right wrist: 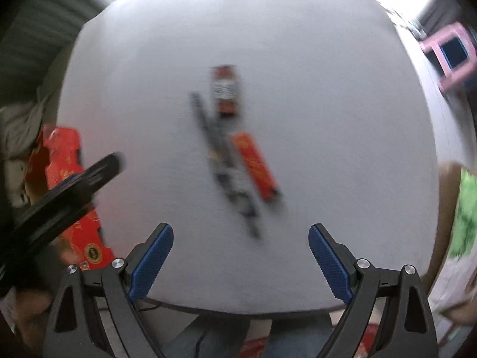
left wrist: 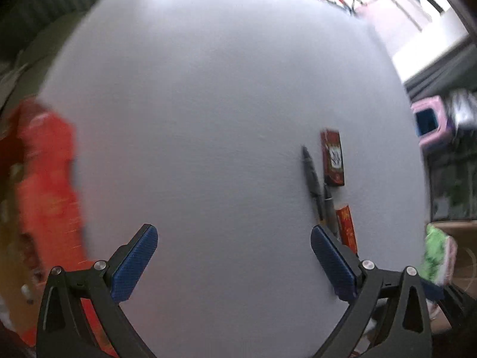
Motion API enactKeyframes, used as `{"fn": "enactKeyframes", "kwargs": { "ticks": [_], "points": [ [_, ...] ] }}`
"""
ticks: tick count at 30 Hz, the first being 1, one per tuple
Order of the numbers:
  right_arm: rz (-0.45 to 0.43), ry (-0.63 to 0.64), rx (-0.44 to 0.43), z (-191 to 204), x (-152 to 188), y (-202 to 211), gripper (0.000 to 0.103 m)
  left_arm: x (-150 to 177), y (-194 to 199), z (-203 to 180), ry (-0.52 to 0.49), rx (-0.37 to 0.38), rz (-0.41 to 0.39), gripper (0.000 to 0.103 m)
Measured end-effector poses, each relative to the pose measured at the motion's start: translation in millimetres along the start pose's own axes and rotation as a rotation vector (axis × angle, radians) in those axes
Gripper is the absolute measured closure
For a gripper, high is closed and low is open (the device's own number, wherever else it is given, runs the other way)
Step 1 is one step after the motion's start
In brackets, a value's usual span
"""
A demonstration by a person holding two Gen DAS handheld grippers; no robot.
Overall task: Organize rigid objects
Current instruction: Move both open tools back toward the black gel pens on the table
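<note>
On the white worktop (right wrist: pixel 328 89), two dark pens (left wrist: pixel 311 176) lie beside a red card box (left wrist: pixel 333 158) and a slim red box (right wrist: pixel 256 165). Left gripper (left wrist: pixel 234 264) and right gripper (right wrist: pixel 241 261) hover, fingers spread, empty. Looks like between placements; next, pick one piece cleanly.

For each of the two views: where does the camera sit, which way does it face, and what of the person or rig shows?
Left wrist: on the left tool, facing down at the white table; open blue-padded fingers show, nothing between them.
Right wrist: on the right tool, facing down over the table's near edge; its open fingers, the other tool's black arm and jeans-clad legs show.
Shared: pens, two red boxes, pink stool.
</note>
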State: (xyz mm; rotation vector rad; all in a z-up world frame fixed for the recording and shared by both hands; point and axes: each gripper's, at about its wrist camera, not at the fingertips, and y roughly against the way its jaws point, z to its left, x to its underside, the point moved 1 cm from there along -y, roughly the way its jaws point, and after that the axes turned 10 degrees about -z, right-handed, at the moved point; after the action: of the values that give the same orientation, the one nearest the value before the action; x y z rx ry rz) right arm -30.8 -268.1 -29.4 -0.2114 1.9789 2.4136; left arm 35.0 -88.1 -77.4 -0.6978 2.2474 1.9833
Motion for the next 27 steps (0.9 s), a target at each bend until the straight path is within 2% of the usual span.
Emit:
{"fn": "enactKeyframes", "kwargs": {
  "ticks": [3,7,12,17,21,22,27],
  "points": [
    [0.005,-0.019,0.016,-33.1,5.4,3.6,0.010,0.7,-29.0,-24.6,-0.021,-0.039,0.000,0.000],
    [0.021,-0.048,0.012,-60.3,15.2,5.4,0.010,1.8,-53.6,-36.8,-0.001,-0.062,0.022,0.000],
    [0.045,-0.066,-0.003,-75.6,12.9,1.0,0.010,-0.8,-66.7,-50.3,-0.015,-0.061,0.020,0.000],
    [0.047,-0.042,-0.010,-72.7,7.7,-2.8,0.010,-4.7,-75.5,-58.6,-0.042,-0.033,0.010,0.000],
    [0.047,-0.018,-0.011,-61.3,0.2,-8.5,0.010,1.2,-81.4,-50.0,-0.092,-0.124,0.011,0.000],
    [0.045,-0.010,-0.011,-59.0,1.4,-8.2,0.010,3.2,-86.0,-38.1,-0.057,-0.091,0.030,0.000],
    [0.053,0.005,-0.021,-52.2,-7.3,-12.1,0.010,1.0,-88.6,-27.5,-0.065,-0.107,0.026,0.000]
  ]
}}
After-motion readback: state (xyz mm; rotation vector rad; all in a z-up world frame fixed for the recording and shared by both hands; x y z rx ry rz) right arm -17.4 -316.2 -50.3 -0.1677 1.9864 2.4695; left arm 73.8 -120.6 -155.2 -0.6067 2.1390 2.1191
